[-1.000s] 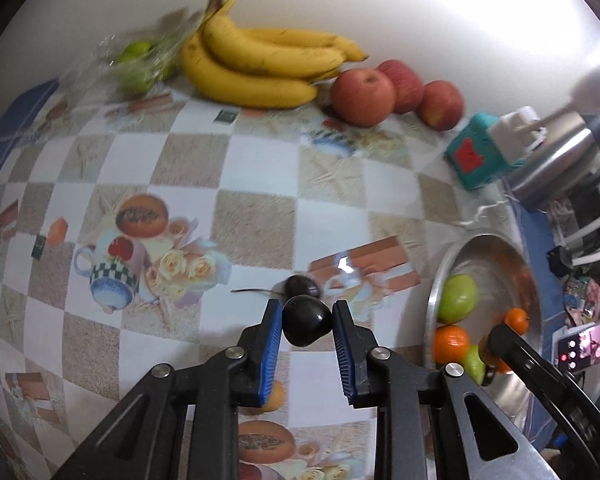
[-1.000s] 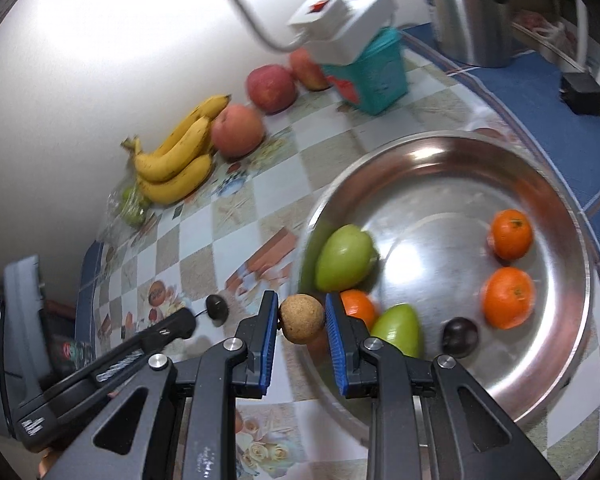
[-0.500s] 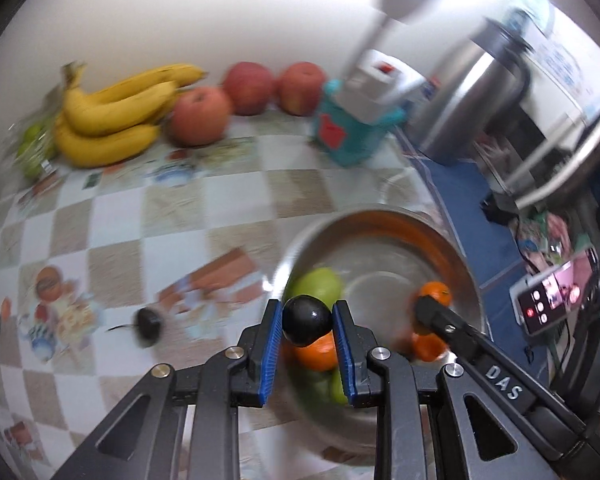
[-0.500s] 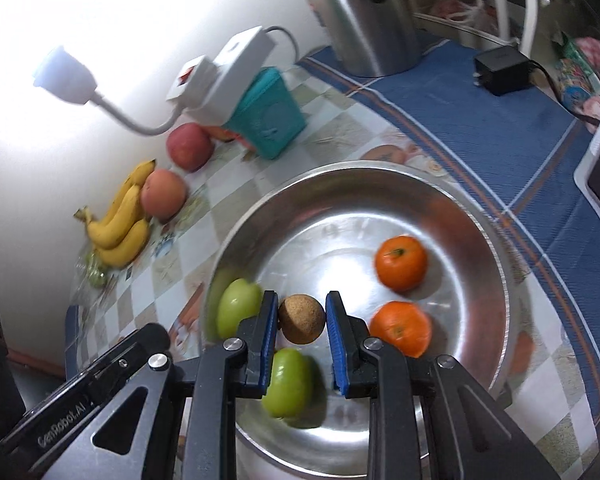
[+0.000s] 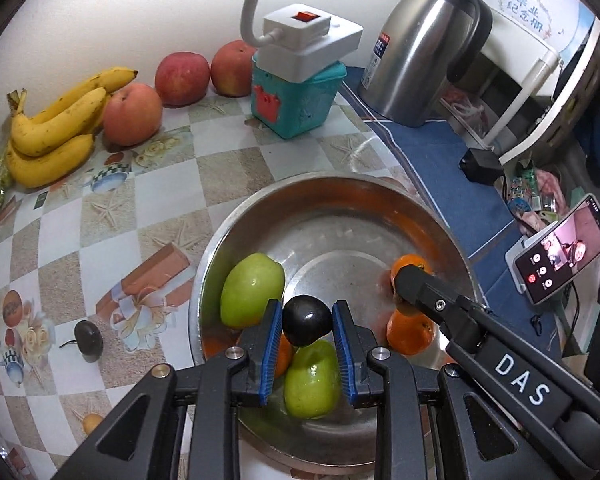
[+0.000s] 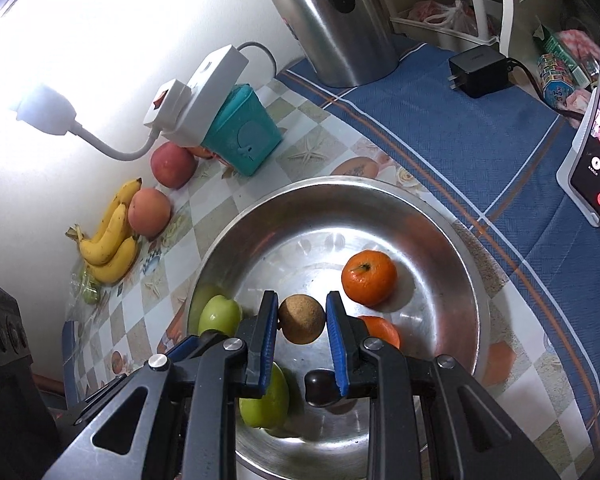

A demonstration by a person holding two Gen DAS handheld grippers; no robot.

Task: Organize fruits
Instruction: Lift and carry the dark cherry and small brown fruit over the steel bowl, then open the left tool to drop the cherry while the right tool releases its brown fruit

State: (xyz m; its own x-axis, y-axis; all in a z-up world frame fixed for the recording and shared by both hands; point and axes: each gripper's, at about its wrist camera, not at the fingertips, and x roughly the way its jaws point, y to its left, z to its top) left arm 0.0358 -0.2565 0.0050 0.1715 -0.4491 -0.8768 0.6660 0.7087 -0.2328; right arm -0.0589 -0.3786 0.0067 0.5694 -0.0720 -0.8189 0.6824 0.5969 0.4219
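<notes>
My left gripper (image 5: 307, 326) is shut on a dark plum (image 5: 306, 321) and hangs over the steel bowl (image 5: 320, 190). In the bowl lie two green fruits (image 5: 252, 290), (image 5: 312, 380) and oranges (image 5: 410, 332). The right gripper's arm (image 5: 480, 336) reaches in from the right. In the right wrist view my right gripper (image 6: 302, 322) is shut on a small brown round fruit (image 6: 301, 319) above the bowl (image 6: 452, 236). Below it are an orange (image 6: 369, 278), a green fruit (image 6: 219, 314) and a dark plum (image 6: 318, 390). Another dark plum (image 5: 88, 339) sits on the tablecloth left of the bowl.
Bananas (image 5: 52, 132) and three red apples (image 5: 132, 114) line the back wall. A teal box (image 5: 296, 98) carries a white power strip (image 5: 308, 46). A steel kettle (image 5: 424, 44), a black charger (image 6: 480, 72) and a phone (image 5: 556, 258) stand on the blue cloth to the right.
Both grippers carried their fruits rightward from over the tablecloth to above the bowl. The left one swung furthest, leaving the other plum behind on the cloth.
</notes>
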